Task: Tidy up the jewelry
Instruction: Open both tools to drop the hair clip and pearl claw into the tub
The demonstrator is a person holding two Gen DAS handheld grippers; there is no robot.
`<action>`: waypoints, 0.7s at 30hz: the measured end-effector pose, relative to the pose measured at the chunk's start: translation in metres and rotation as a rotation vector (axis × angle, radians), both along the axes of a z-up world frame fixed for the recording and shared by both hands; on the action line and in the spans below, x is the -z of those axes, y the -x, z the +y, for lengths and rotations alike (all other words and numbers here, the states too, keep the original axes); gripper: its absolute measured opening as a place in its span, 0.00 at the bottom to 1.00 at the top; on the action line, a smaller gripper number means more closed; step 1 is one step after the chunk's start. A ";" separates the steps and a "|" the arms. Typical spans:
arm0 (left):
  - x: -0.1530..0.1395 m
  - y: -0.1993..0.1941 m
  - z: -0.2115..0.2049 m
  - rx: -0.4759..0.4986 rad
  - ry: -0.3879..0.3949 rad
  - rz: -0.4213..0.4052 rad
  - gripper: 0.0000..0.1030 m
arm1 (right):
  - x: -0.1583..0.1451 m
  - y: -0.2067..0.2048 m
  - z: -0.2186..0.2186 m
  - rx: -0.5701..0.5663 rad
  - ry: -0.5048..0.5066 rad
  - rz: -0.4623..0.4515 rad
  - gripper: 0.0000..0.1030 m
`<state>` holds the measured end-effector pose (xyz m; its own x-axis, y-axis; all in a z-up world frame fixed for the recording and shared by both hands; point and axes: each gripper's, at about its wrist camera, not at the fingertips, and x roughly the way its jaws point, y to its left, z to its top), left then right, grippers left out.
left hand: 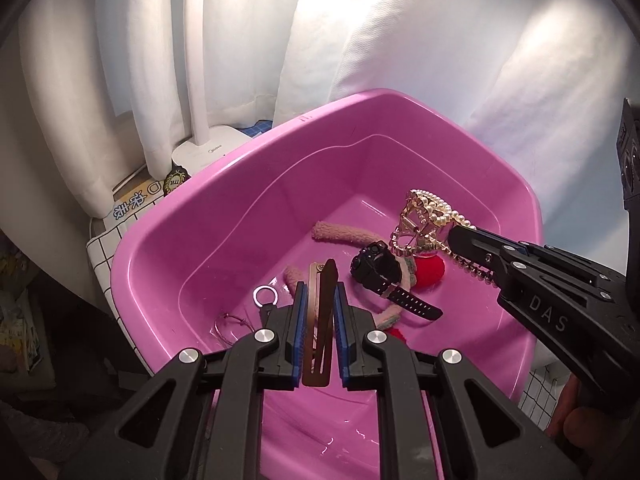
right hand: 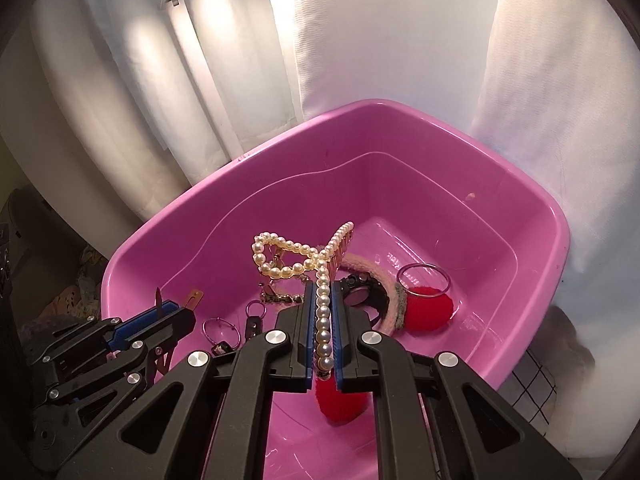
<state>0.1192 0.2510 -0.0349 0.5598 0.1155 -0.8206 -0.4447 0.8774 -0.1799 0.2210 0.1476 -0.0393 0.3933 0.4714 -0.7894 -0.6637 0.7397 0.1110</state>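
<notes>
Table surface point(left hand: 102, 246) under white cloth with black grid, seen at left edge and front right corner. Pink plastic basin point(left hand: 224, 184) sits on it, filling most of top. White lamp base point(left hand: 200, 156) stands behind basin at back left edge, printed packet point(left hand: 136, 202) beside it.

I see a big white curtain point(left hand: 360, 40) hanging at twelve o'clock, with bright light on its folds. At ten o'clock stands a white lamp point(left hand: 198, 80) with a tall thin pole and a flat white base point(left hand: 208, 152). Just beside the base, at nine o'clock, lies a box with blue writing point(left hand: 134, 204). Under it is a white cloth with black squares point(left hand: 102, 248). At eight o'clock there are some colourful books point(left hand: 20, 320), dark and hard to make out.
</notes>
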 end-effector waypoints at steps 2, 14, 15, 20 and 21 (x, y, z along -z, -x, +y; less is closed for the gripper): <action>0.002 -0.002 0.000 0.001 0.001 0.007 0.13 | 0.006 -0.009 0.006 0.014 0.019 0.012 0.07; 0.008 -0.004 0.004 -0.012 -0.023 0.028 0.71 | 0.012 -0.025 0.009 0.073 0.062 0.018 0.29; 0.009 -0.003 0.005 -0.017 -0.016 0.024 0.72 | 0.011 -0.026 0.008 0.077 0.064 0.016 0.33; 0.003 0.000 0.003 -0.033 -0.042 0.016 0.83 | 0.006 -0.026 0.007 0.073 0.059 0.014 0.54; 0.001 0.001 0.003 -0.037 -0.050 0.009 0.85 | 0.004 -0.025 0.008 0.072 0.059 0.014 0.56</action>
